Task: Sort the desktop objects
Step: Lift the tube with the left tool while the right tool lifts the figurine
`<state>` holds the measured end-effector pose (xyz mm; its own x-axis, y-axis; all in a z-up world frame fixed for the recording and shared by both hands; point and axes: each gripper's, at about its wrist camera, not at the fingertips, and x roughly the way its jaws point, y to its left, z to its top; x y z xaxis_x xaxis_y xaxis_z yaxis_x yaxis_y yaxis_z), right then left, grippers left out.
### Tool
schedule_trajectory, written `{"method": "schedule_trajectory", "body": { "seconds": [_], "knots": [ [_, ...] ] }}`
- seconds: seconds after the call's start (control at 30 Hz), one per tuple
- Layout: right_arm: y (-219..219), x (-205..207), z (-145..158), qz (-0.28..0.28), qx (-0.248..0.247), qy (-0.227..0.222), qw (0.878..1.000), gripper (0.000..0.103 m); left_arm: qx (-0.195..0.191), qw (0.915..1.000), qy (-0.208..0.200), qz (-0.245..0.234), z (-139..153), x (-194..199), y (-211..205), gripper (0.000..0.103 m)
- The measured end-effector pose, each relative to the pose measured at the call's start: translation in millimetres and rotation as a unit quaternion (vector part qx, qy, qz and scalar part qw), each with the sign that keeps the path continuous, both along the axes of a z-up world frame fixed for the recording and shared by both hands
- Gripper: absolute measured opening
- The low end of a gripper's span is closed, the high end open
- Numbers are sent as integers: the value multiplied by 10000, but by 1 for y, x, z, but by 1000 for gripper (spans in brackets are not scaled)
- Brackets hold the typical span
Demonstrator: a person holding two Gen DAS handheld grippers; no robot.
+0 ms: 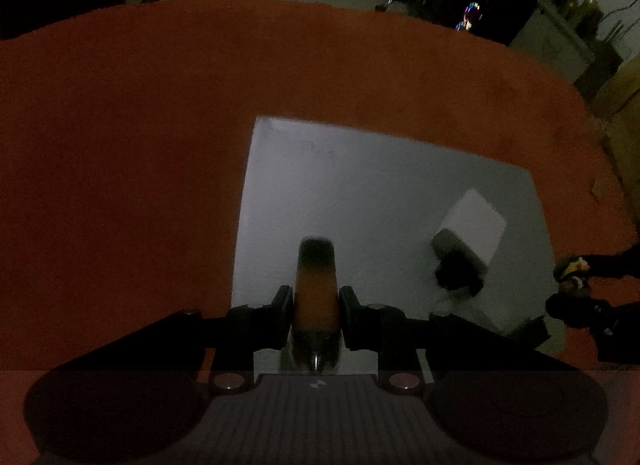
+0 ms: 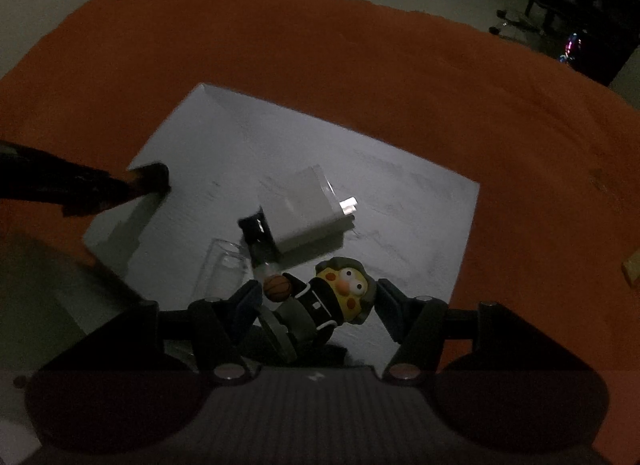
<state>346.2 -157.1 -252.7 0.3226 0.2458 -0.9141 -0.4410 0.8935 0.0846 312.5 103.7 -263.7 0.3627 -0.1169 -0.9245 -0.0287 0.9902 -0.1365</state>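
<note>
My left gripper (image 1: 315, 301) is shut on an orange tube with dark ends (image 1: 315, 297), held over the near left part of a white sheet (image 1: 360, 185). A white charger block (image 1: 472, 225) with a dark plug lies on the sheet to the right. In the right wrist view my right gripper (image 2: 316, 301) is around a yellow-faced toy figure (image 2: 328, 297) in black clothes holding a small basketball; its jaws stand a little apart from it. The charger (image 2: 304, 213) lies just ahead, and a clear plastic cap (image 2: 222, 269) lies to the left of the figure.
The sheet (image 2: 400, 185) lies on an orange tablecloth (image 1: 120, 145) that runs to the table's far edge. The left gripper enters the right wrist view from the left (image 2: 148, 181). A small wooden piece (image 2: 632, 265) lies at the right edge. The room is dim.
</note>
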Motion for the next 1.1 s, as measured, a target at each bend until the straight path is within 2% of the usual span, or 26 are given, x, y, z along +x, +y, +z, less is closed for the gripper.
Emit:
{"method": "schedule_trajectory", "body": {
  "seconds": [0.13, 0.2, 0.33, 0.5, 0.6, 0.67, 0.77, 0.8, 0.83, 0.87, 1.1],
  "knots": [
    [3, 0, -7, 60, -152, -4, 9999, 65, 382, 9988, 290, -89, -16, 5, -10, 21],
    [4, 1, -10, 61, -176, 16, 9998, 65, 448, 9982, 373, -104, -21, 8, -14, 22],
    [7, -1, -9, 123, -215, 7, 9997, 65, 533, 9979, 358, -71, -20, 13, -18, 22],
    [10, -5, -10, 172, -194, 31, 9997, 65, 837, 9955, 345, -283, -22, 21, -27, 25],
    [11, -8, -13, 189, -182, 77, 9996, 65, 756, 9961, 414, -209, -23, 23, -26, 27],
    [11, -10, -15, 199, -192, 113, 9996, 65, 799, 9954, 465, -268, -26, 22, -29, 31],
    [11, -11, -18, 189, -225, 113, 9995, 65, 866, 9944, 529, -300, -30, 18, -31, 32],
    [11, -11, -19, 178, -217, 120, 9995, 65, 838, 9946, 544, -293, -31, 18, -31, 30],
    [11, -11, -19, 173, -215, 117, 9996, 65, 825, 9947, 548, -285, -32, 18, -30, 23],
    [11, -12, -19, 179, -220, 109, 9995, 65, 829, 9948, 520, -282, -33, 17, -30, 21],
    [10, -12, -13, 186, -160, 18, 9997, 65, 494, 9981, 293, -223, -19, 13, -25, 21]
  ]
}}
